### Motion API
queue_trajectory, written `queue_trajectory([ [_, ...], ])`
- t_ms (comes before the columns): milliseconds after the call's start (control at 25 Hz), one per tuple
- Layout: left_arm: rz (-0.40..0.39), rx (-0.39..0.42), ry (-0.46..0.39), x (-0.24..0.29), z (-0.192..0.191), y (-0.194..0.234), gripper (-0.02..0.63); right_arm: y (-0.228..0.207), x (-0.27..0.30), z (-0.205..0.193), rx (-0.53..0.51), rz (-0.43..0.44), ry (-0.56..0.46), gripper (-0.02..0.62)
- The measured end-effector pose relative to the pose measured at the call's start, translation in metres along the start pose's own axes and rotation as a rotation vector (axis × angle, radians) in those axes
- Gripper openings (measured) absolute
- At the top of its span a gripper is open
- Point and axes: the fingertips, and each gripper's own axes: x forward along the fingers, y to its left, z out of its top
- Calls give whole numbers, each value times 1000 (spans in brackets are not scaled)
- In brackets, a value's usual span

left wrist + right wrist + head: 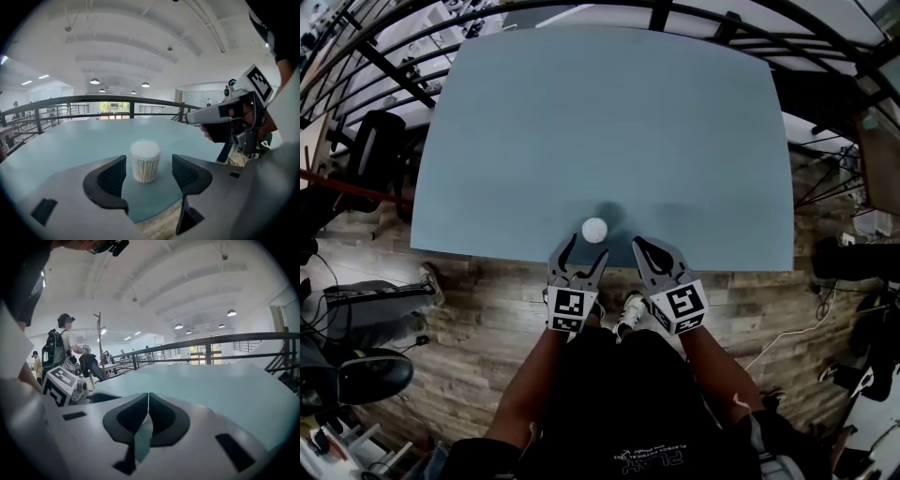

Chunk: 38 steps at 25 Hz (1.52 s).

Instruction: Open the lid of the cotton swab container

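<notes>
- Near the counter's (609,122) front edge, what stands there?
- One cotton swab container (594,230), upright and alone, packed with white swab heads. Lid appears to be on: a clear rim shows above the heads in the left gripper view, but it's faint.
- Left gripper (584,255)?
- Jaws wide apart, nothing pressed. The container sits framed in the gap but just ahead of the tips, with bare counter showing on both sides of it. No contact.
- Right gripper (643,247)?
- Jaws together, nothing between them. It hovers over the counter edge, just beside the left one and to the right of the container, not touching it.
- So which step?
- My reading: the approach. Left is lined up to steady the body; the lid itself is not yet touched.
- Next move calls for what?
- Ease the left forward until both pads straddle the body, then close low on it so the lid's rim stays free. The right would have to part its jaws before it can take the lid from above.
- Risk?
- The container looks light and narrow; a one-sided nudge could tip it or push it away.
</notes>
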Motion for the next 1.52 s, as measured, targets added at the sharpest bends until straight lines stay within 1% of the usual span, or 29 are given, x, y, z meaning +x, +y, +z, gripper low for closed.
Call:
queue_trajectory([
  [360, 13, -10, 34, 28, -8, 3, 304, -13, -1, -18, 27, -8, 22, 21],
  [520, 7, 4, 59, 38, -11, 5, 304, -12, 0, -21, 37, -1, 29, 21],
  [840, 38, 8, 103, 45, -21, 11, 302, -17, -2, -23, 57, -3, 21, 21],
  [1000, 38, 6, 100, 47, -19, 9, 302, -17, -4, -22, 58, -2, 18, 21],
  [1120, 44, 25, 109, 48, -19, 9, 301, -18, -3, -21, 60, -4, 15, 21],
  [1200, 50, 40, 116, 48, -20, 9, 291, -18, -3, -21, 61, -6, 13, 20],
  [1240, 52, 45, 117, 47, -20, 9, 270, -18, -4, -21, 61, -7, 14, 21],
  [1520, 50, 42, 104, 47, -20, 9, 259, -16, -4, -25, 64, -9, 17, 21],
])
